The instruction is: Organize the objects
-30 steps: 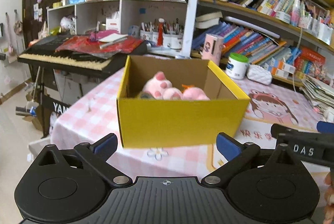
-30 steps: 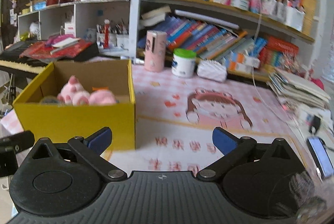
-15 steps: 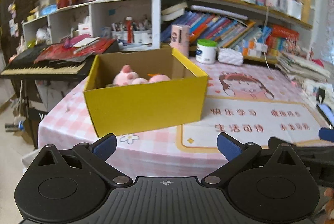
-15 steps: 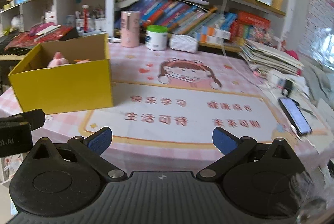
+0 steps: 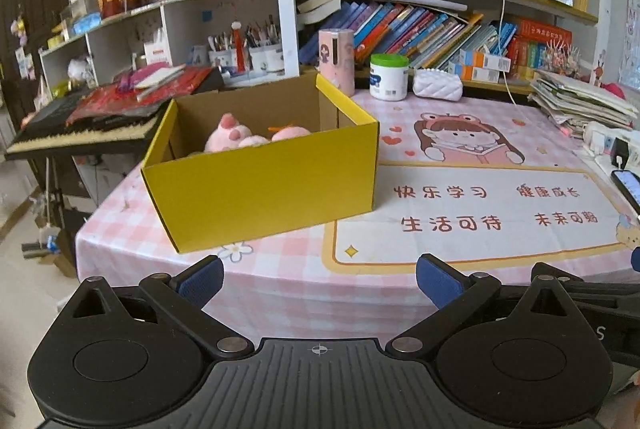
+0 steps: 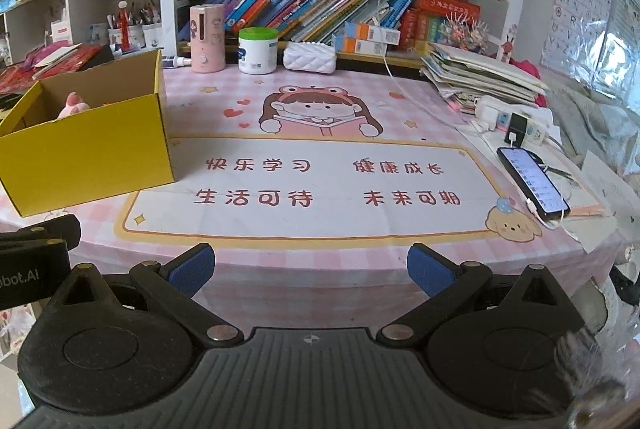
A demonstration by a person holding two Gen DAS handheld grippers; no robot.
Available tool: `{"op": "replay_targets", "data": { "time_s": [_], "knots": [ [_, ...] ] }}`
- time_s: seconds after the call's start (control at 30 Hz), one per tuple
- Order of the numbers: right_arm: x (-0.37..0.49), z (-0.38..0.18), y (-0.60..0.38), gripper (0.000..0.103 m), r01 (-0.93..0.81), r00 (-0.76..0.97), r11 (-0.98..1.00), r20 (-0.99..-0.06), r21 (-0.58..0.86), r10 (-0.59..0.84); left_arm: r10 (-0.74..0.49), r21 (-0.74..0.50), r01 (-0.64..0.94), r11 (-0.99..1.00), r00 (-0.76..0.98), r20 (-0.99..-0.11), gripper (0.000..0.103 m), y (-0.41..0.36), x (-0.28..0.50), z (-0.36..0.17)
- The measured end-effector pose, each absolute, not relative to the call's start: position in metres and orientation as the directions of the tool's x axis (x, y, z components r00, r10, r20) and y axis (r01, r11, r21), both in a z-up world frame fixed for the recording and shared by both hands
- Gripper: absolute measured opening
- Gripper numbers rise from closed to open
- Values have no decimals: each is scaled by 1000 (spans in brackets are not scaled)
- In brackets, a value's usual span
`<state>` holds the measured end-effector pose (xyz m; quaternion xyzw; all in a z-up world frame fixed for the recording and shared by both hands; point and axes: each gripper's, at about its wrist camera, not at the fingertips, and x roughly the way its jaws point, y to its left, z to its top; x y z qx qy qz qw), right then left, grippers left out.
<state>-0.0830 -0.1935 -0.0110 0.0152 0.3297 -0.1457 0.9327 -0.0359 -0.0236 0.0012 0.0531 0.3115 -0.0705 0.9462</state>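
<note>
Here the pink checked table [image 6: 320, 269] carries a yellow box [image 5: 264, 185] at its left end, pink plush toys [image 5: 236, 137] inside. Both the left gripper [image 5: 318, 281] and right gripper [image 6: 310, 269] hang spread and empty off the near edge. A phone [image 6: 534, 185] lies far right.

Even, soft daylight is seen throughout; shadows are faint; straight lines are bowed by fisheye distortion; corners are darkened and blurred.
</note>
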Motion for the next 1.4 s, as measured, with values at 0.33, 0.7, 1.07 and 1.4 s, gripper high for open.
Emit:
{"op": "replay_targets", "data": {
  "time_s": [0.33, 0.7, 1.07, 1.4],
  "knots": [
    [-78, -11, -192, 103, 310, 721, 948, -633, -68, -282, -39, 107, 118, 987, 832, -554, 103, -29, -44, 5],
    [-83, -11, -192, 103, 322, 718, 944, -629, -78, -297, -27, 117, 110, 987, 831, -556, 103, -34, -46, 5],
    [-87, -11, -193, 103, 325, 721, 942, -624, -82, -303, -10, 116, 93, 989, 820, -572, 103, -33, -47, 4],
    [-87, -8, -191, 103, 321, 727, 944, -619, -75, -296, 4, 129, 87, 988, 813, -582, 103, -31, -46, 2]
  ]
}}
